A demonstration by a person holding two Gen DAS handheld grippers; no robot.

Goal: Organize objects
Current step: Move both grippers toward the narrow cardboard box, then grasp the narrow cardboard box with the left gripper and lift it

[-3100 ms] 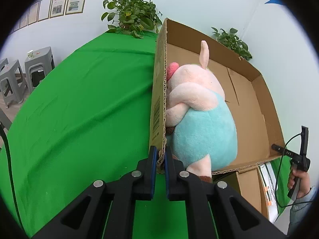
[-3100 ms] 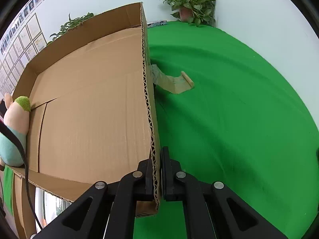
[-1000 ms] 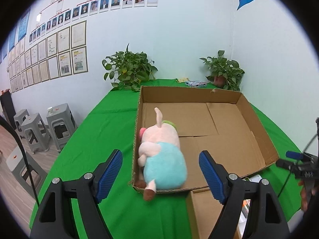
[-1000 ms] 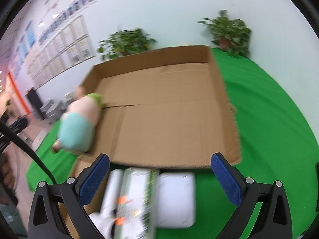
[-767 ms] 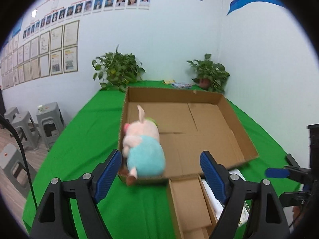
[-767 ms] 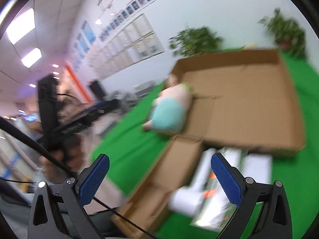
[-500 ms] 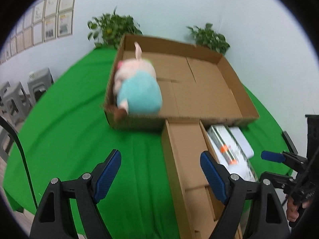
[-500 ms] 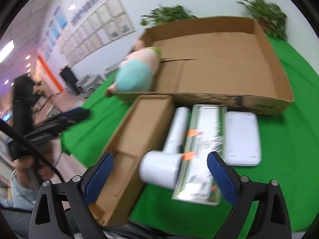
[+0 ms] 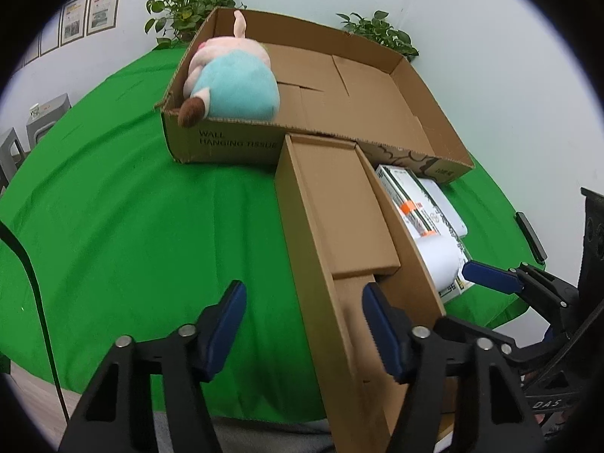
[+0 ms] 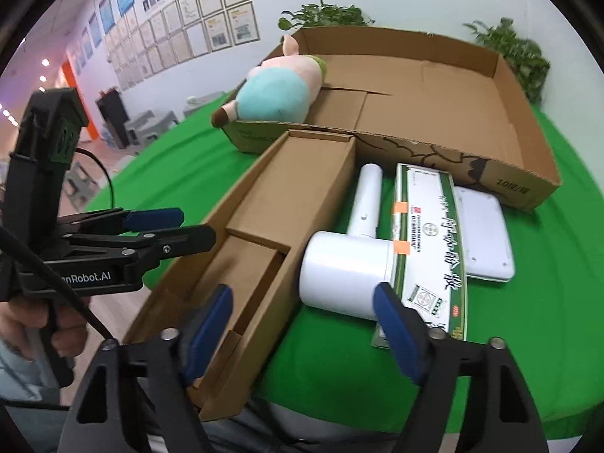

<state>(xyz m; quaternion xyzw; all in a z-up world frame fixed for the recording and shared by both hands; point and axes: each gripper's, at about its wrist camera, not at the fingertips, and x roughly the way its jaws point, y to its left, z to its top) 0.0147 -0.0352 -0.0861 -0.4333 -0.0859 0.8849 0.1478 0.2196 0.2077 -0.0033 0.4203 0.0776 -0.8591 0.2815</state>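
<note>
— Where's the toy? 
— The plush pig [image 9: 234, 79] lies in the left end of the big cardboard tray [image 9: 381, 105], upper middle of the left wrist view. Its long axis runs from the near wall towards the back one, ear at the far end, one brown foot hanging over the near rim.

— And the narrow box? 
— The long carton [image 10: 279, 226] runs lengthwise from the table's near edge up to the tray's front wall. Beside it on the right lie a white hair dryer [image 10: 347, 264], a green-and-white box [image 10: 426, 241] and a flat white case [image 10: 483, 234], all parallel.

— The grippers? 
— The left gripper [image 9: 304, 317] and the right gripper [image 10: 302, 313] both have jaws spread wide, holding nothing. Bare green cloth [image 9: 132, 219] fills the left side.
</note>
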